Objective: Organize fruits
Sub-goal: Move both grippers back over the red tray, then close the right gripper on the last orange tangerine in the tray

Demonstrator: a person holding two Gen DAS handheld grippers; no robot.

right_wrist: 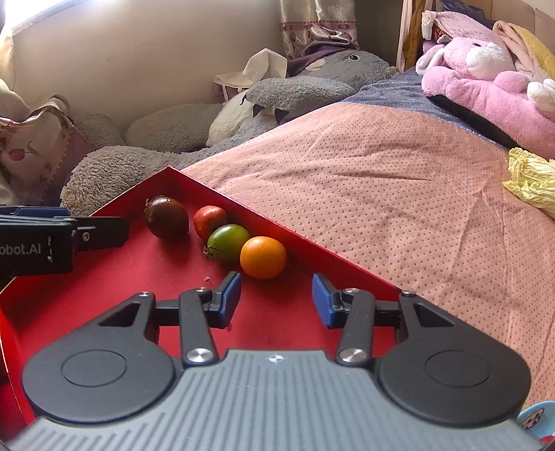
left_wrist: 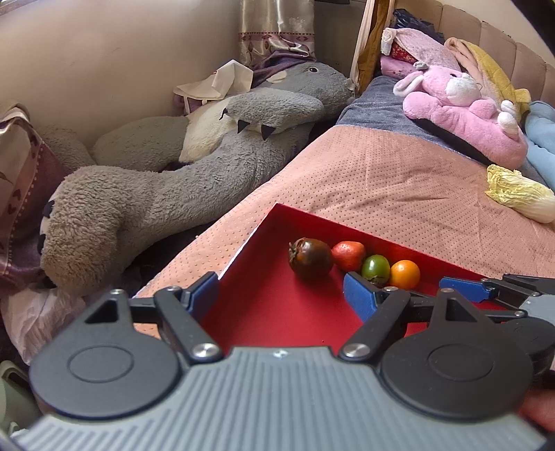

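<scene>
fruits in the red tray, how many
4, in a row along the red tray's far wall: dark brown round fruit, red fruit, green fruit, orange fruit. None seem hidden.

Grey plush toy beside pink dotted bedspread, pink plush rabbit, curtain

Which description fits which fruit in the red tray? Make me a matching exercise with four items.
Things:
1. dark brown fruit
2. red fruit
3. green fruit
4. orange fruit

Places:
A. nearest the right gripper
B. between the red and orange ones
C. nearest the red tray far corner
D. between the dark brown and green ones

Pairs: 1-C, 2-D, 3-B, 4-A
</scene>
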